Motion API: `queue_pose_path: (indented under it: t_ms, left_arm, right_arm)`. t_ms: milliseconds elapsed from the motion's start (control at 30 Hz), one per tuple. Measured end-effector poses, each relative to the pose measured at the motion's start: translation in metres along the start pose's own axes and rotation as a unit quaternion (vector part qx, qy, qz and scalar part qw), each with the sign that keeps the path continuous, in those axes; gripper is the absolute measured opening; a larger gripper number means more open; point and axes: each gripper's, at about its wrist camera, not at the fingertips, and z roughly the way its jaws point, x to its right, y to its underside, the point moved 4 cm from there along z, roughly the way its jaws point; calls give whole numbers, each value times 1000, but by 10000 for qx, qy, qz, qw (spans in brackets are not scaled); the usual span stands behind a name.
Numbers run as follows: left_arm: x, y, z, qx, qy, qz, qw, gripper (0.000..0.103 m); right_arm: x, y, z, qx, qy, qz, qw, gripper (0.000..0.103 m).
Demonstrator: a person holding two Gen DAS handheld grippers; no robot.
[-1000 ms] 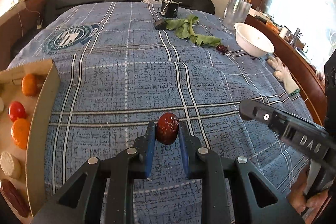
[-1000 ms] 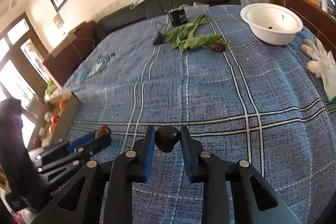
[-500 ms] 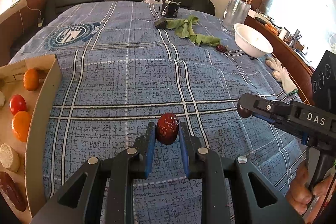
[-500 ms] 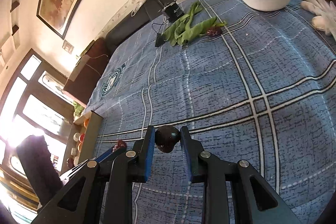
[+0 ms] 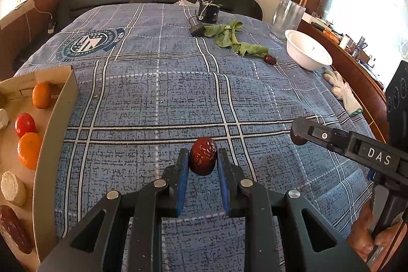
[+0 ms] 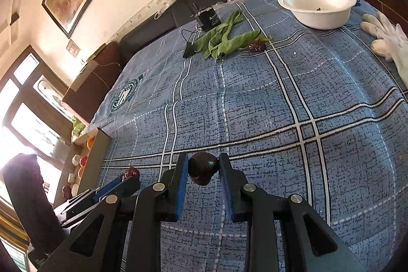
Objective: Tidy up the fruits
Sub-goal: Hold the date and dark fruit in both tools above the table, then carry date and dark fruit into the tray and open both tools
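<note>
Midway: left gripper (image 5: pixel 203 165) pinching red date (image 5: pixel 203 159), right gripper (image 6: pixel 203 171) pinching dark date (image 6: pixel 202 168), both above cloth. Several fruits already in cardboard tray (image 5: pixel 54 124); one date (image 5: pixel 269 59) left by leaves.

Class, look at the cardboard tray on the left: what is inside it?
The cardboard tray holds two oranges, a red tomato, pale round pieces and a dark red fruit. Its far-left part runs out of frame, so anything there is unseen.
</note>
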Motion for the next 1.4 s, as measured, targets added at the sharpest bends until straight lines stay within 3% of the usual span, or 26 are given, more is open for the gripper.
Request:
queue_pose_path:
  t_ms: [833,1133,1267,1400]
  left_arm:
    - [0,0,0,10,-11,8,10000,21]
    - [-3,9,-17,176,-75,-18,9998,21]
    - [-15,9,-35,360,-60,-280,9989,21]
    - [-35,16,-67,477,273,-774,9955,21]
  right_arm:
    - [-8,8,1,43,266,-215,9994,27]
    - [-26,17,-20,272,481,-503,9972,27]
    - [-35,29,-35,313,451,-537,9970,27]
    - [-49,41,-47,305,442,-693,9961,27]
